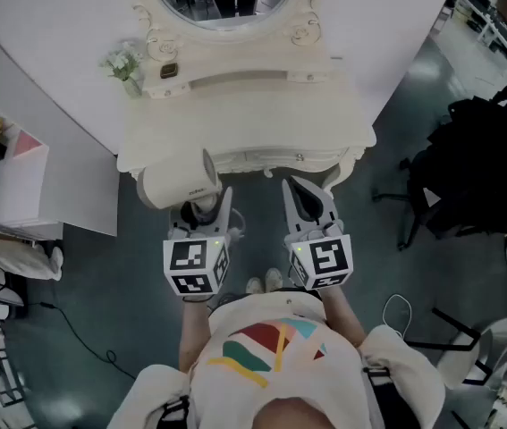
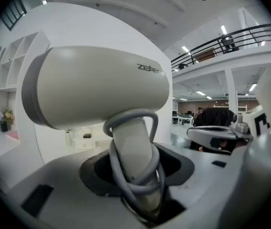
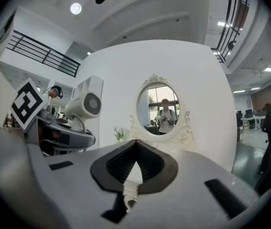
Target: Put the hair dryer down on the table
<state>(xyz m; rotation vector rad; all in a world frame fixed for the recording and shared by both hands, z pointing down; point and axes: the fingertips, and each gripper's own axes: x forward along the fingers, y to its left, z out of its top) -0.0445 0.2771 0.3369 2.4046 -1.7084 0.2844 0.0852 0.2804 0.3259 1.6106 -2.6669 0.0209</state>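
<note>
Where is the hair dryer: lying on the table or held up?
Held up. The left tongs clamp the hair dryer by its handle, off the table.

The white two-jaw left gripper [image 1: 205,209] points forward from the torso. Its jaws are clamped on the handle of a cream plastic hair dryer [image 1: 174,182], whose barrel sits just past the claw's tips. Just to that claw's right and level with it, the matching right gripper [image 1: 307,195] has its dark pads pressed together, holding nothing. Bare forearms [image 1: 343,315] trail back behind both claws.
</note>
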